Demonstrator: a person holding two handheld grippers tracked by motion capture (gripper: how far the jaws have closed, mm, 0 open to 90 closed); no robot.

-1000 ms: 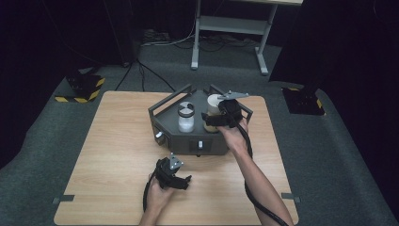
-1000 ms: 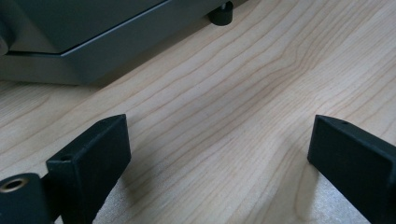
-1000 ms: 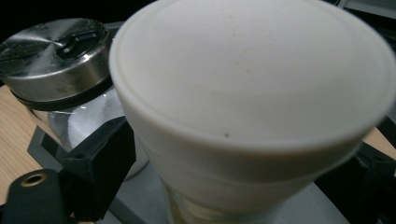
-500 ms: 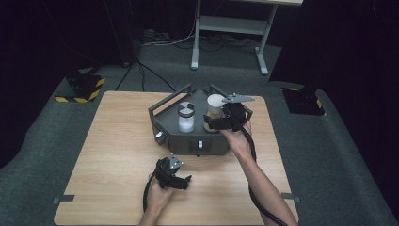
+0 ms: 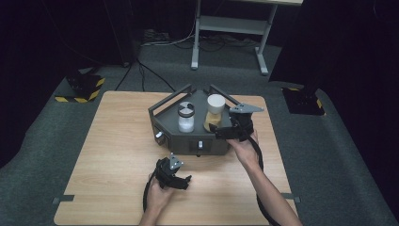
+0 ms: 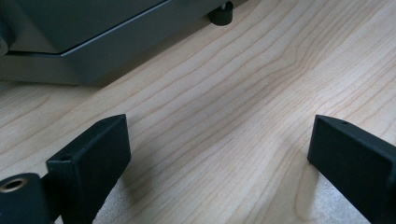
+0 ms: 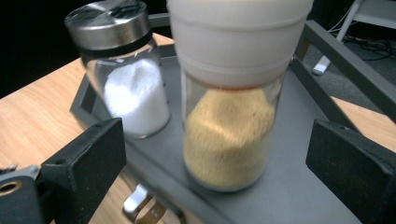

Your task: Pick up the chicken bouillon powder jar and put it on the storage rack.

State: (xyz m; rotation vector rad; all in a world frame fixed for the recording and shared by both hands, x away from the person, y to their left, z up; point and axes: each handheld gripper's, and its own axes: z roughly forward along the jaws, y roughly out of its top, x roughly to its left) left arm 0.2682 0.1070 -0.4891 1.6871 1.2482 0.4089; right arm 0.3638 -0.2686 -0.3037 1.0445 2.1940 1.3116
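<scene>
Backing off, right gripper (image 5: 225, 132) jaws have just opened, releasing yellow-powder jar (image 7: 231, 135).

Looks like a lab or recording studio set up for handling trials, not a home or kitchen. Dark throughout, with black curtains or panels closing off the back and sides. Grey carpet (image 5: 329, 155) underfoot. One light wooden table (image 5: 108, 155) standing alone in the middle, tape marks at its near corners. Yellow-and-black hazard-striped base plates (image 5: 82, 89) on the floor to left and right. Loose cables (image 5: 155, 40) trailing across the carpet toward a grey metal desk frame (image 5: 230, 23) at the back. Purpose-built grey angular tray rig (image 5: 202, 141) with knobs on its front, sitting on the table.
</scene>
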